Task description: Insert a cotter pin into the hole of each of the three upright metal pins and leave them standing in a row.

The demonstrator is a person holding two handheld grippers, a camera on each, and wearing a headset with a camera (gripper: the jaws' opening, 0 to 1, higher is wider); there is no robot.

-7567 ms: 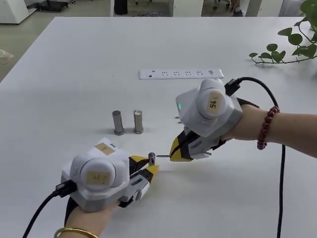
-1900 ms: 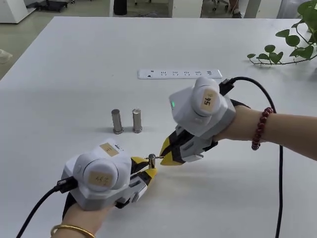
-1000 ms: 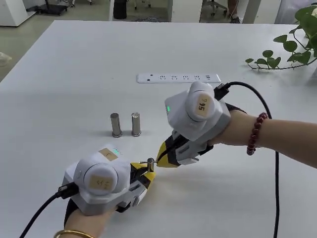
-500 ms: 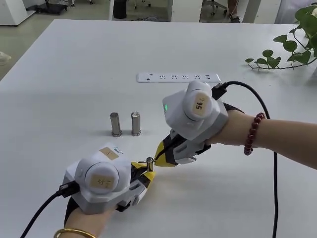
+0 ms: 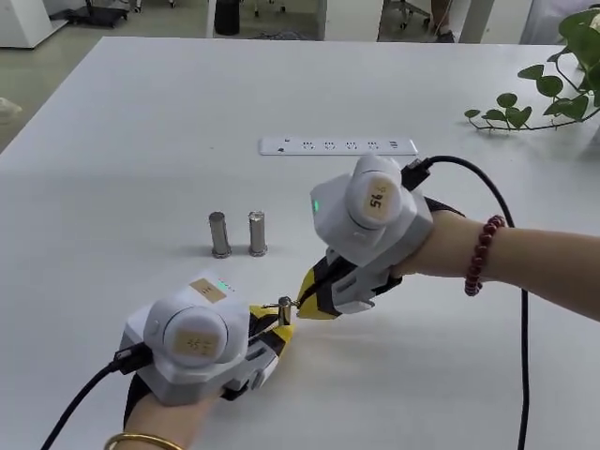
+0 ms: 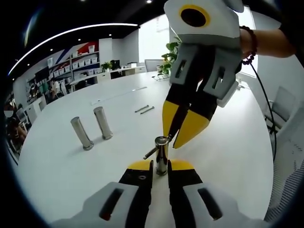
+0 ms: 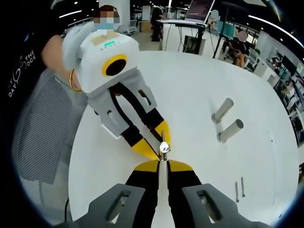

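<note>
Beside two free pins: cotter insertion.
Left gripper clamps third pin steady; right gripper pinches cotter at hole.

I am wearing a red bead bracelet just behind my right gripper and a gold bangle on my other wrist. That gripper and my left gripper are showing rounded white-grey shells, black jaws tipped in yellow, and tan stickers with handwritten digits. A black cable is trailing from each; a green light is glowing on the right gripper.
</note>
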